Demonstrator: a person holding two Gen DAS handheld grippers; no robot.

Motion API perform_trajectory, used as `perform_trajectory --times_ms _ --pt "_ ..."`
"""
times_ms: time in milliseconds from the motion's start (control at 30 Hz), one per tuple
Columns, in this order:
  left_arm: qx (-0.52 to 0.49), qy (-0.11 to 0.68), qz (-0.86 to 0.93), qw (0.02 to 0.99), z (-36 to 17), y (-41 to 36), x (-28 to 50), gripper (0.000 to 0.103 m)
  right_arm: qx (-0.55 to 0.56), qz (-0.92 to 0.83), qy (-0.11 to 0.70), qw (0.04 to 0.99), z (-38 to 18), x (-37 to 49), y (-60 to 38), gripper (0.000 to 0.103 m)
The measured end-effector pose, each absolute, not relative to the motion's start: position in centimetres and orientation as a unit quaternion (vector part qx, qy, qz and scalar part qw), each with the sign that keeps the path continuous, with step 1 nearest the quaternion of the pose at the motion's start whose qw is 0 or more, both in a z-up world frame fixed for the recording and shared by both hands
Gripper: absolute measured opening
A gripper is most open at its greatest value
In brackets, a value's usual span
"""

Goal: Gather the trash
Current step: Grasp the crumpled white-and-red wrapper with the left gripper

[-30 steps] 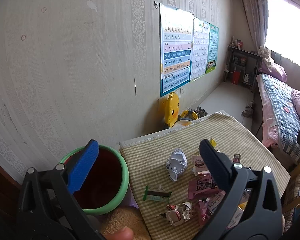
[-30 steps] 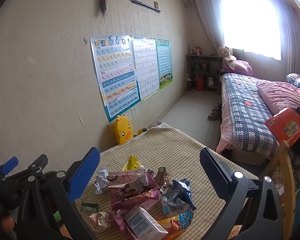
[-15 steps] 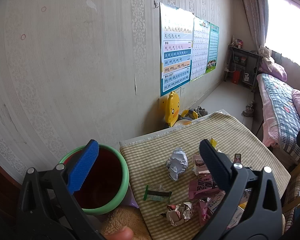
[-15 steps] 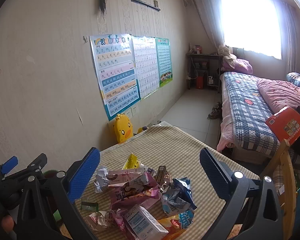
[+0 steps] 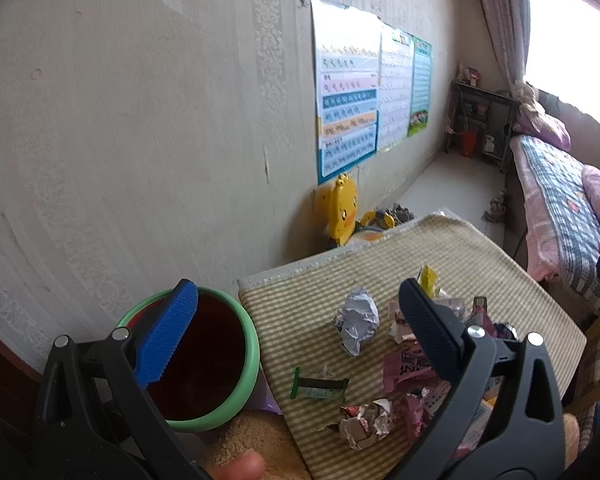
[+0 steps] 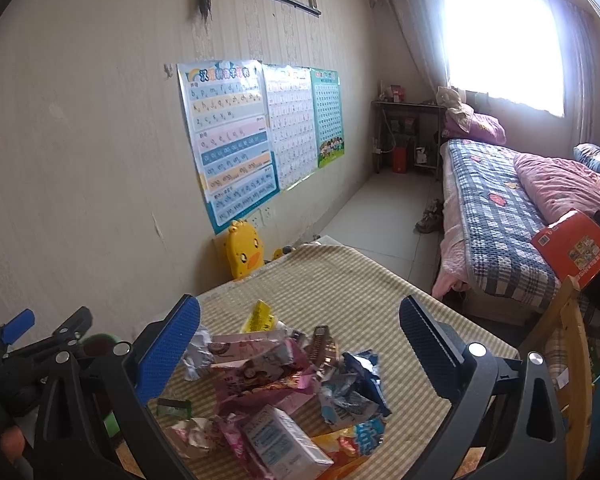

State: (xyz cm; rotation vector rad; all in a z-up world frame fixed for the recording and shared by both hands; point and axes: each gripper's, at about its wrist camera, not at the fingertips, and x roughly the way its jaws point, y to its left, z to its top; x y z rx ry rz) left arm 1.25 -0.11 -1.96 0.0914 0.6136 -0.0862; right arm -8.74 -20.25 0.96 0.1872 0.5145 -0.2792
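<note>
The left gripper (image 5: 300,328) hangs above the table's (image 5: 480,252) edge with its fingers spread wide and nothing between them. At its 9 o'clock stands a green-rimmed bin (image 5: 228,364), just beside the table. A crumpled foil ball (image 5: 356,324) lies between the fingers. The right gripper (image 6: 300,340), fingers likewise spread and empty, hovers over the heap of wrappers (image 6: 284,376); a small carton (image 6: 284,444) lies at 6 o'clock.
</note>
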Motion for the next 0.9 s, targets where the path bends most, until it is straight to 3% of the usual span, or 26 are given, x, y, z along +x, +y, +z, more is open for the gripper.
perform_trajectory --times_ms 267,400,600,700,733,833,900 --pt "0.078 0.419 -0.144 0.893 -10.0 -0.4 2.7 0.099 0.103 -0.164 0.299 0.934 -2.3 -8.3 -23.3 0.095" --pt "0.067 0.488 -0.169 0.854 -14.5 -0.7 2.9 0.086 0.101 -0.165 0.335 0.922 -4.9 -8.5 -24.0 0.095" --pt "0.089 0.533 -0.199 0.818 -18.0 -2.7 2.6 0.081 0.111 -0.153 0.377 0.907 -7.9 -8.0 -24.3 0.095" --pt "0.071 0.552 -0.218 0.802 -19.4 -3.3 2.4 0.063 0.113 -0.139 0.387 0.904 -8.5 -7.5 -23.9 0.095" --pt "0.061 0.553 -0.226 0.8 -19.4 -3.2 2.4 0.048 0.111 -0.133 0.389 0.905 -8.7 -7.4 -23.7 0.095" --pt "0.054 0.547 -0.243 0.799 -18.6 -3.3 2.1 0.027 0.107 -0.118 0.397 0.904 -9.0 -7.2 -23.1 0.095" --pt "0.05 0.54 -0.247 0.803 -17.4 -2.8 1.8 0.019 0.106 -0.102 0.405 0.903 -9.3 -6.7 -22.4 0.095"
